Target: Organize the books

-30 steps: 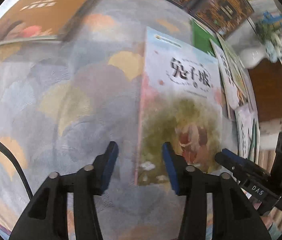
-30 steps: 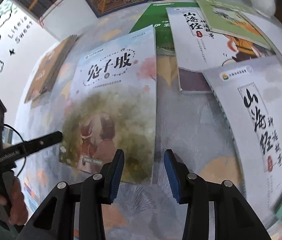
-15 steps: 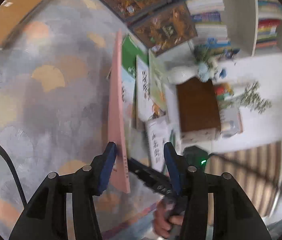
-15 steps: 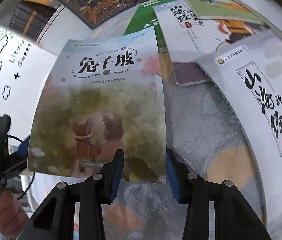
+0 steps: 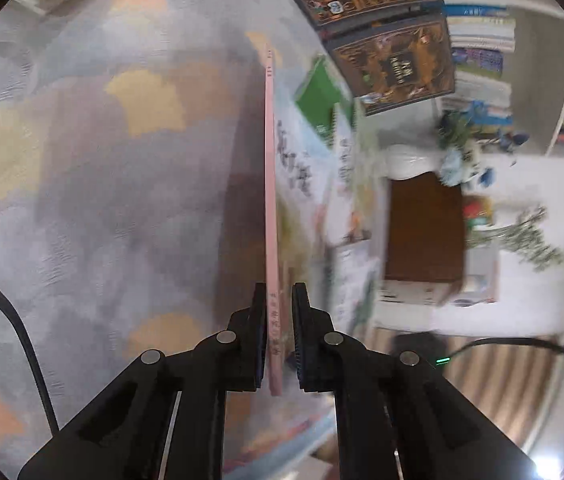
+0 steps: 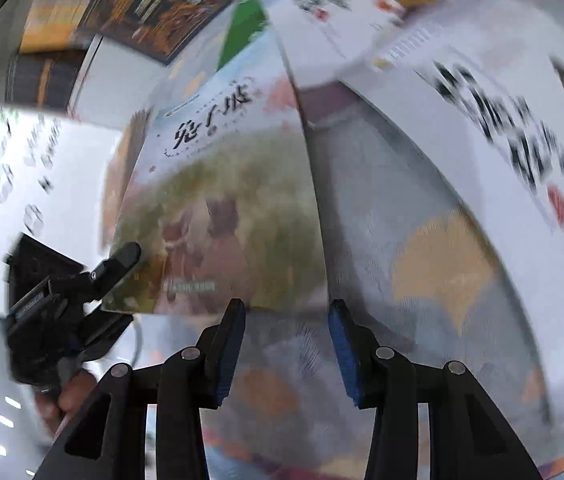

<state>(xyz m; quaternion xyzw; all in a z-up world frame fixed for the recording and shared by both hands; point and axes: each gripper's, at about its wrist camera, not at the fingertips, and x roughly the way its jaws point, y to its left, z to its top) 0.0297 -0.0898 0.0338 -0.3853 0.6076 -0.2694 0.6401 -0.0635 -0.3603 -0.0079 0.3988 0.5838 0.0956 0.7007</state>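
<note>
A thin picture book with a pink spine [image 5: 270, 200] stands on edge, lifted off the patterned tablecloth [image 5: 102, 200]. My left gripper [image 5: 278, 340] is shut on its near spine corner. In the right wrist view the same book [image 6: 226, 216] shows its green and blue cover, tilted up, with the left gripper [image 6: 122, 256] pinching its left edge. My right gripper [image 6: 286, 344] is open and empty just below the book's lower edge, not touching it.
Several other books lie on the cloth: a green one [image 5: 322, 96], two dark ornate ones [image 5: 398, 64], and white-covered ones [image 6: 502, 128] at right. A brown box [image 5: 422, 228], a white vase with flowers [image 5: 414, 156] and bookshelves [image 5: 522, 40] stand beyond.
The left gripper closed on the book's spine edge and lifted it upright off the cloth. The right gripper, which first raised the book, has let go and opened, pulling back slightly.
</note>
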